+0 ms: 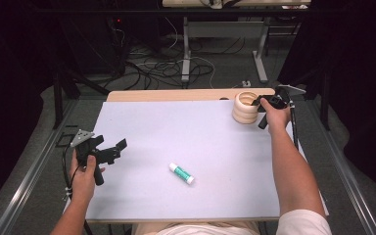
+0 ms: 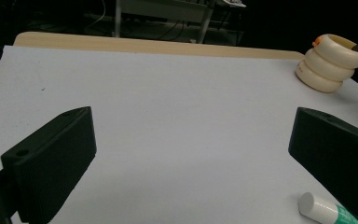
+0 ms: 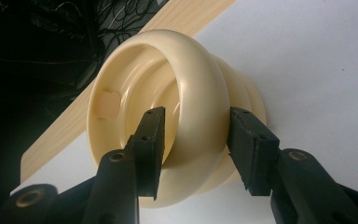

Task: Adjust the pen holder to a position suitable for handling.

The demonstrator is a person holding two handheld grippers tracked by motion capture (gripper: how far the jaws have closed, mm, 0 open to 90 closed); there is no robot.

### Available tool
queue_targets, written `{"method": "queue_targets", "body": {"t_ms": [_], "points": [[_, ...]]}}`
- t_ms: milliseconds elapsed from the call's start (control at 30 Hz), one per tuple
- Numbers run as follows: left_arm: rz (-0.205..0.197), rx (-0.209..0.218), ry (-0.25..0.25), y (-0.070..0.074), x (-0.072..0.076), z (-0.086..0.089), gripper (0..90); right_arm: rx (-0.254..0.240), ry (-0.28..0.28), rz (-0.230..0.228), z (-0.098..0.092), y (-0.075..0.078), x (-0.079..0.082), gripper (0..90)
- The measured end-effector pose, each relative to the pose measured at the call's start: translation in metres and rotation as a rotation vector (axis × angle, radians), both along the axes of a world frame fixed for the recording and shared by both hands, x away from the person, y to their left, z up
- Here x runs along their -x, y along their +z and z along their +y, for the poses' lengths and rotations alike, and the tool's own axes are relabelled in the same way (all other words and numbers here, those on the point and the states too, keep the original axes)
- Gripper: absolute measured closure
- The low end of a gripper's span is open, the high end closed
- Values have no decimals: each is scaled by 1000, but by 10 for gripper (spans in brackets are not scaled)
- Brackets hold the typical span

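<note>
A cream ribbed cup (image 1: 244, 111) stands at the far right of the white board (image 1: 186, 132), and in the left gripper view the cup (image 2: 328, 65) sits at the top right. My right gripper (image 1: 257, 102) straddles its near rim. In the right gripper view one jaw is inside the cup (image 3: 196, 70) and the other outside, with a thin gap still showing at the inner pad of my right gripper (image 3: 196, 135). My left gripper (image 1: 118, 150) rests open at the board's left edge, and in its own view nothing lies between the jaws of my left gripper (image 2: 191, 154).
A white glue stick (image 1: 181, 173) with a green label lies near the board's middle front; the glue stick (image 2: 321, 210) also lies by the right jaw in the left gripper view. A wooden table edge (image 1: 176, 94) runs behind the board. Cables and table legs lie on the floor beyond.
</note>
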State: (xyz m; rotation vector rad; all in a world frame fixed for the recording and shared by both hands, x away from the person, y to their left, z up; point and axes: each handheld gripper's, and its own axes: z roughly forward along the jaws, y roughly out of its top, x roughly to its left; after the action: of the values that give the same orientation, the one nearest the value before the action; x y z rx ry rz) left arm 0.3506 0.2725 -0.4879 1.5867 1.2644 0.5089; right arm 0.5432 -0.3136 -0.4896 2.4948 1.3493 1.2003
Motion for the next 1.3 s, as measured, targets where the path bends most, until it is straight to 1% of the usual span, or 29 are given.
{"method": "queue_targets", "body": {"t_ms": [33,67,100,133,267,300,333,367,467,733,833,867,900,933,967,1000,1033,1067,1133,1300], "points": [[0,0,0,0,0,0,5,-1,6,13,-1,1,1,576],[0,0,0,0,0,0,5,-1,6,13,-1,1,1,576],[0,0,1,0,0,0,5,-9,-9,2,-1,0,0,584],[0,0,1,0,0,0,5,-17,-18,3,-1,0,0,592],[0,4,1,0,0,-1,5,-18,-15,8,-3,0,1,624],[0,6,1,0,0,-2,5,-29,-21,9,-3,1,0,638],[-1,4,1,0,0,-2,5,-28,-21,6,-3,1,1,650],[1,3,1,0,0,-2,5,-22,-16,9,-3,1,1,650],[1,-6,-5,0,0,-2,5,-26,-17,11,-3,1,1,650],[-1,2,2,0,0,-2,5,-30,-10,19,-3,2,2,652],[0,2,1,-1,0,-2,5,-28,2,22,-2,2,2,652],[0,2,1,-1,0,-2,5,-23,16,22,0,3,3,652],[0,2,1,-1,0,-2,5,-10,30,71,1,6,3,652],[0,2,1,-1,0,-2,5,-29,25,27,2,4,3,652],[1,2,1,-1,0,-2,5,-29,25,27,2,4,3,652],[2,3,2,-1,0,-2,5,-40,28,28,4,4,3,652],[2,4,2,-1,0,-2,5,-43,36,28,6,5,3,652],[0,5,3,-1,0,-2,5,-45,52,38,7,6,3,652],[2,5,4,-1,0,-2,5,-49,64,26,13,6,3,652],[3,5,2,-1,0,-2,5,-43,103,28,20,9,6,652]]}}
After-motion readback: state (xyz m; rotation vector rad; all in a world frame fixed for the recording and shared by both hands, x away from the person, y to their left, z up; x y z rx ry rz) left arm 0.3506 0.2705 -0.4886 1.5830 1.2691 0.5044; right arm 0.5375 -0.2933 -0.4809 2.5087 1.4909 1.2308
